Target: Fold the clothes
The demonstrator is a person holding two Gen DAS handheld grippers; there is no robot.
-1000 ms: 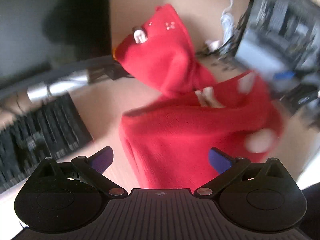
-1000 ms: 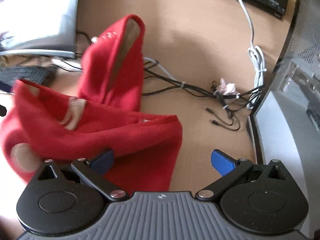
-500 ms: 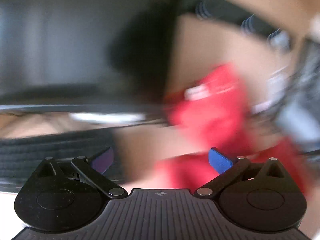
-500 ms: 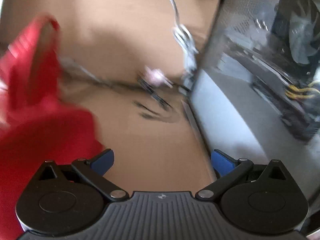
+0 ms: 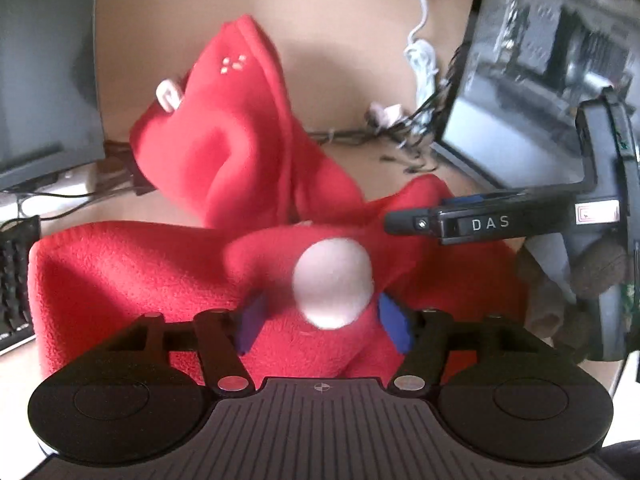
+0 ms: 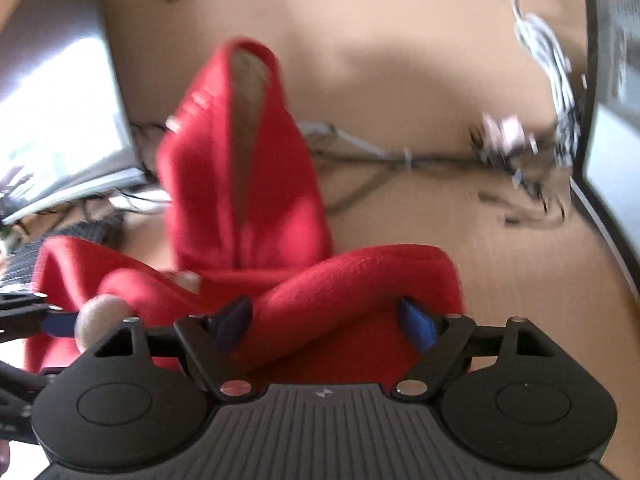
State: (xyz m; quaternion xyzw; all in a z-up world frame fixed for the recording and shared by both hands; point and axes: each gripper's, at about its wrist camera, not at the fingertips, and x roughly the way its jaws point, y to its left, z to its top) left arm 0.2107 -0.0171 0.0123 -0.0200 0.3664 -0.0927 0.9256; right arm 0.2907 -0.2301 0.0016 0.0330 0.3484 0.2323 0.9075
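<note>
A red fleece hooded garment lies crumpled on the wooden desk, its hood standing up at the back. My left gripper is low over the near edge. Its jaws are closing, with a red fold and a white pompom between the blue pads. My right gripper is closing around a thick rolled fold on the garment's right side. One of its fingers reaches in from the right in the left wrist view. The pompom shows at lower left in the right wrist view.
A black keyboard and a monitor stand to the left. A computer case is at the right. Dark cables and a white cord lie behind the garment.
Both views swung away in a blur, then came back closer and lower over the garment. Both pairs of jaws went from wide apart to narrower, with red fabric now between them.
</note>
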